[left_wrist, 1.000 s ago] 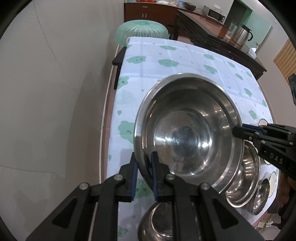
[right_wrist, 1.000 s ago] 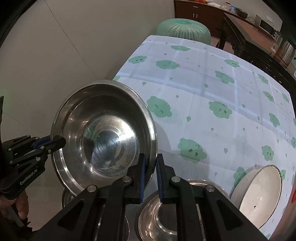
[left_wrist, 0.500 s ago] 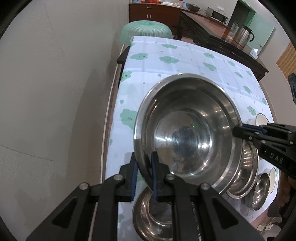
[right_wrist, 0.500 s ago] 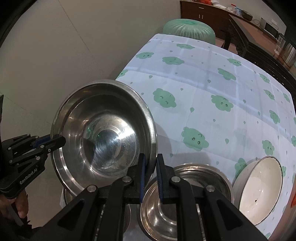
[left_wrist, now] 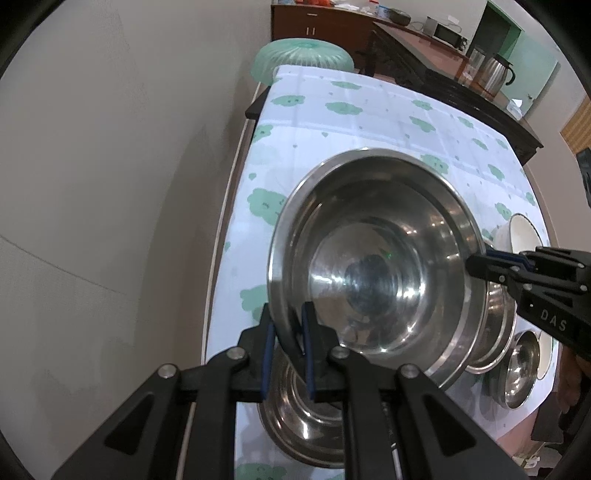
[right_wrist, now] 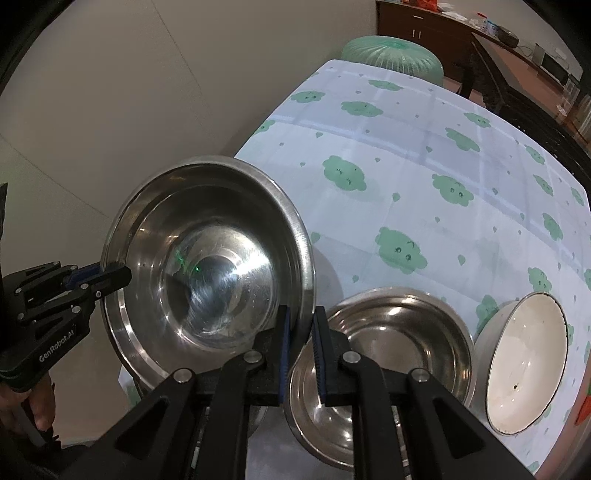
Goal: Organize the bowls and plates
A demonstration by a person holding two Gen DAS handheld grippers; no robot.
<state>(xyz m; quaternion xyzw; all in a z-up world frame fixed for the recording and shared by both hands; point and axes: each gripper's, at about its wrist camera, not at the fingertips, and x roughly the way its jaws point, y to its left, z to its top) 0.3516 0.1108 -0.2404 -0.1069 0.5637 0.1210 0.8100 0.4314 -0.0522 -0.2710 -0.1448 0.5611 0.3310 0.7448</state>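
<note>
a home dining room – tablecloth [left_wrist: 369, 110] with clouds, wooden sideboard [left_wrist: 443, 70], kettle [left_wrist: 496, 75], microwave [left_wrist: 445, 31].

Dim indoor light, sharp focus; glare streaks inside steel bowl [left_wrist: 373, 258]; heavy fisheye bending, black vignette corners.

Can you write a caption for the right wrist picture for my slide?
Two grippers, right and left, hold one big shiny steel bowl by opposite rims above the cloud-print tablecloth.
</note>
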